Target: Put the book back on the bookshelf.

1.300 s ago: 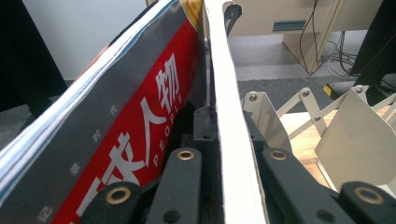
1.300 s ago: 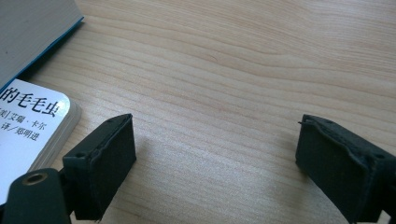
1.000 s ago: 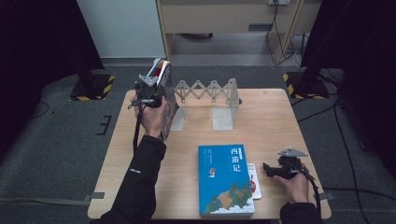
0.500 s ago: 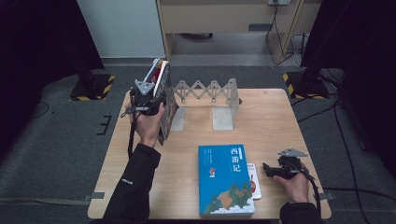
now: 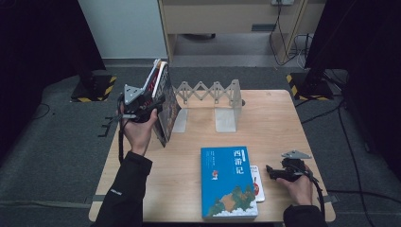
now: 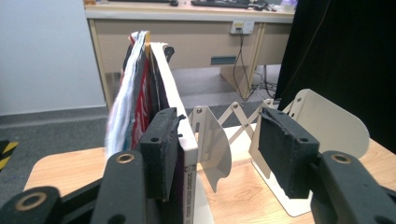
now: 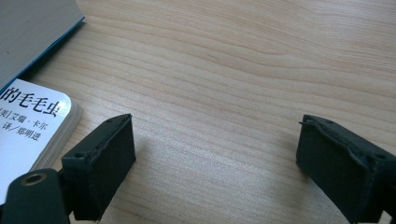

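Several upright books (image 5: 163, 97) lean at the left end of the expanding metal bookend rack (image 5: 208, 91). My left gripper (image 5: 158, 108) is level at their near side. Its jaws have just been opening. In the left gripper view the books (image 6: 140, 79) stand against the left pad (image 6: 161, 149), while the right pad (image 6: 285, 154) is well apart from them, in front of a bookend plate (image 6: 327, 121). My right gripper (image 5: 270, 171) rests open on the table beside a small white book (image 5: 257, 182), with bare wood between its pads (image 7: 100, 163).
A large blue book (image 5: 228, 182) lies flat at the table's (image 5: 279, 123) front, partly over the small white book (image 7: 28, 116). The blue book's page edge (image 7: 32, 32) fills a far corner of the right gripper view. A desk and cables stand beyond the table.
My left hand has drawn back to the left from the rack and its jaws have spread off the books, which stay leaning there. The right hand has not moved.
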A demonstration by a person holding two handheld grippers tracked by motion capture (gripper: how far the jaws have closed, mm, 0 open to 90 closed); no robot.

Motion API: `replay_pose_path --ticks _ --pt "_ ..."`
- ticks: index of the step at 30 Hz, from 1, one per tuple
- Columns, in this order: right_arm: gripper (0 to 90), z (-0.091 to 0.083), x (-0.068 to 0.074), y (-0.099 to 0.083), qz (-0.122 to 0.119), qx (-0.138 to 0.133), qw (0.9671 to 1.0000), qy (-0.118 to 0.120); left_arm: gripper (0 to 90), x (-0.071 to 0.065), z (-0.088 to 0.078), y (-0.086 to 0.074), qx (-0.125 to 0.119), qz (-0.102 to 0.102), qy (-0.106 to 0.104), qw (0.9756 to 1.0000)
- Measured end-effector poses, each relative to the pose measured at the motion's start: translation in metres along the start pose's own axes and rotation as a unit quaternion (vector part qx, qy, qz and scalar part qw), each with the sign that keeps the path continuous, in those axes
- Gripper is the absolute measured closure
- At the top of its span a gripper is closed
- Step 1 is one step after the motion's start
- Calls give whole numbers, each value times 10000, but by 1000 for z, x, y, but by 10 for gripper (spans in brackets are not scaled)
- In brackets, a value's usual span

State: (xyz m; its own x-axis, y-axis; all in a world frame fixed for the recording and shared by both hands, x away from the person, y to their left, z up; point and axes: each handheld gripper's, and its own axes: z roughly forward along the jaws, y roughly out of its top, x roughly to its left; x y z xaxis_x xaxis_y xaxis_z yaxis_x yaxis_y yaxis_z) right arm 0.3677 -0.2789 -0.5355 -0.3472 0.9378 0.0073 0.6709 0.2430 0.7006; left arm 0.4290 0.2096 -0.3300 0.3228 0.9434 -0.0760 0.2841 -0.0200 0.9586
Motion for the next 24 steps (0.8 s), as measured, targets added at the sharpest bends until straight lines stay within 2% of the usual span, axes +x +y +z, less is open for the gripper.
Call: replay_pose_path --ticks 2,3,4,6,12,15,20,24 --pt "117 0 0 0 2 -6 10000 4 454 3 -8 -2 -67 -30 -163 9998" --pt "117 0 0 0 2 -6 10000 4 448 3 -8 -2 -67 -30 -163 9998" --pt "117 0 0 0 3 -13 10000 11 444 4 -13 -3 -95 -65 -274 9996" --pt "117 0 0 0 2 -13 10000 11 443 5 -17 -4 -103 -93 -357 9993" --pt "115 0 0 -1 14 -39 10000 7 421 7 -29 -8 -131 -2 -467 9988" --pt "110 0 0 -1 1 -43 10000 16 411 7 -34 -10 -123 -28 -542 9985" --pt "86 1 0 -3 -10 -97 9999 39 395 3 -41 -19 -104 7 -667 9977" --pt "75 1 1 -3 -10 -115 9999 60 386 1 -43 -32 14 80 -706 9975"
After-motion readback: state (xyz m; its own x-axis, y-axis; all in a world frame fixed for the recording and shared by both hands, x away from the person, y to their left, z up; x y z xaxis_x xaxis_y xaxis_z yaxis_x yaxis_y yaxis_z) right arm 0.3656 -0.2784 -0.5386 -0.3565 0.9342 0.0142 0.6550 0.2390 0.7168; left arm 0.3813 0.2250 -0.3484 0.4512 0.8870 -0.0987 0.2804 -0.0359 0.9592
